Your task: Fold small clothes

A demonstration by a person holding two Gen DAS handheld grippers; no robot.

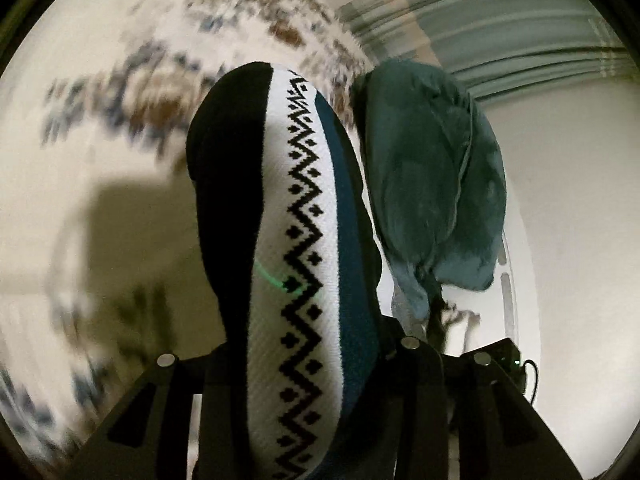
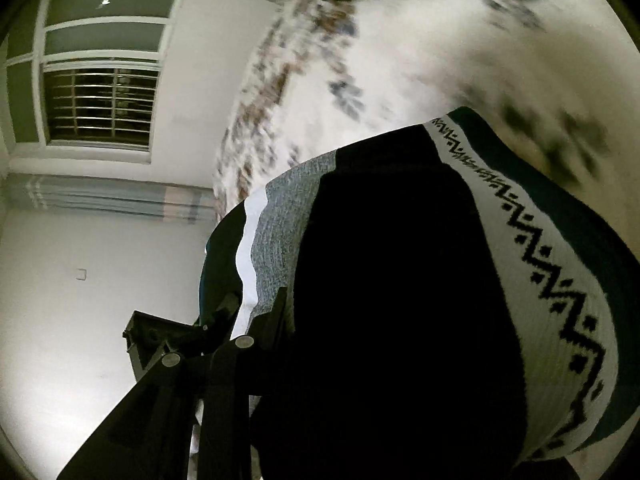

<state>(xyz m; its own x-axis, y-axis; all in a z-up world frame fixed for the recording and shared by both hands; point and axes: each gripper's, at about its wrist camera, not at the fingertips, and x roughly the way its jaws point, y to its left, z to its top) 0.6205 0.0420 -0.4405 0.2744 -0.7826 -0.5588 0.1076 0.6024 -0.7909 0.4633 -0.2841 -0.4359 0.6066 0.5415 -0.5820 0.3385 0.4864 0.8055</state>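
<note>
A small knitted garment (image 1: 296, 216) with black, white zigzag and teal bands stands up between the fingers of my left gripper (image 1: 316, 364), which is shut on it. In the right wrist view a piece with the same bands plus a grey patch (image 2: 400, 280) fills the lower right. My right gripper (image 2: 252, 312) is shut on its edge, and its far finger is hidden behind the cloth. I cannot tell if it is one garment. Both pieces hang above a blurred cream cover with brown and blue flowers (image 1: 120, 80).
Teal fabric that looks like a sleeve (image 1: 432, 176) hangs to the right of the left gripper, with a black device (image 1: 500, 356) below it. A barred window (image 2: 100, 104), a striped curtain (image 2: 112, 196) and a white wall (image 2: 80, 300) lie beyond the cover.
</note>
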